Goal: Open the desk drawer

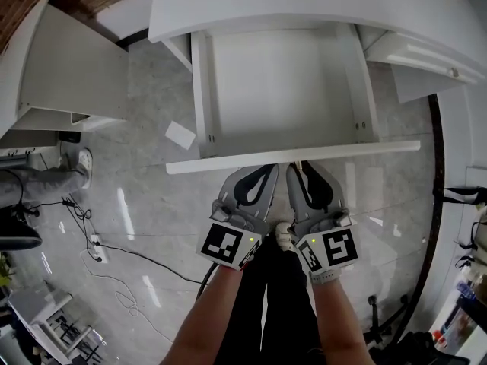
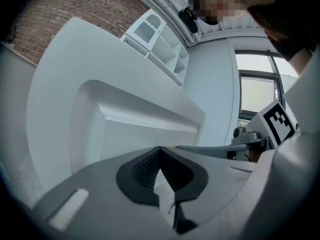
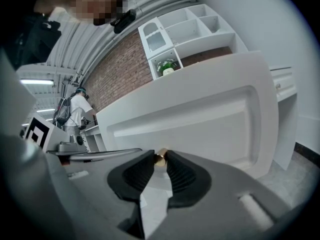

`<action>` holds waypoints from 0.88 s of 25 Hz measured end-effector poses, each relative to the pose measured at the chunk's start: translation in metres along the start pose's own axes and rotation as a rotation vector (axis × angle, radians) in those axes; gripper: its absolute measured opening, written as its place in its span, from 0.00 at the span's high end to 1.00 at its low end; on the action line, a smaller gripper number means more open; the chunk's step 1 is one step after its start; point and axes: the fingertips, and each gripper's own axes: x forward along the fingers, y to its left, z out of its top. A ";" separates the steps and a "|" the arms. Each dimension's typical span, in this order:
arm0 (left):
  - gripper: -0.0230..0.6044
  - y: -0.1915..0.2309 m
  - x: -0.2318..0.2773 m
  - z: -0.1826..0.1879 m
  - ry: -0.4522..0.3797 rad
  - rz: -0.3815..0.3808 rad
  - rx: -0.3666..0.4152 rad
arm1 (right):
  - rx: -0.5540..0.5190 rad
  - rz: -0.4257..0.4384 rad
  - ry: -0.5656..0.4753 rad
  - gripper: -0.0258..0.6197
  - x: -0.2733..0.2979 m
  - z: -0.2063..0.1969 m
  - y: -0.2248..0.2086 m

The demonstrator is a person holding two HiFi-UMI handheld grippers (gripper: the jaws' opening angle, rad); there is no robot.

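Note:
The white desk drawer (image 1: 281, 82) stands pulled out from under the desk top (image 1: 304, 6), with nothing in its tray. Its front panel (image 1: 342, 151) is nearest me. In the right gripper view a small gold knob (image 3: 160, 158) on the front panel (image 3: 200, 119) sits pinched between the pads, so my right gripper (image 1: 294, 167) is shut on it. My left gripper (image 1: 271, 169) is right beside it at the panel's edge. Its tips meet with nothing between them (image 2: 160, 149), pointing at the panel (image 2: 145, 129).
A white sheet (image 1: 180, 134) lies on the marble floor left of the drawer. Cables and a power strip (image 1: 97, 245) trail at lower left, near another person's leg and shoe (image 1: 53, 175). A white shelf unit (image 1: 72, 74) stands left; a side drawer (image 1: 426, 52) is right.

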 end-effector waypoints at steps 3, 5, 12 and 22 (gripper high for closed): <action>0.96 -0.001 -0.002 -0.001 0.002 0.008 0.002 | -0.003 0.006 0.005 0.84 -0.001 -0.001 0.001; 0.96 -0.004 -0.005 -0.003 0.005 0.015 0.001 | 0.000 0.009 0.008 0.84 -0.005 -0.003 0.003; 0.96 -0.013 -0.011 -0.010 0.017 0.036 -0.016 | -0.008 0.031 0.014 0.84 -0.016 -0.008 0.009; 0.96 -0.023 -0.019 -0.017 0.029 0.055 -0.044 | -0.017 0.043 0.031 0.84 -0.029 -0.014 0.014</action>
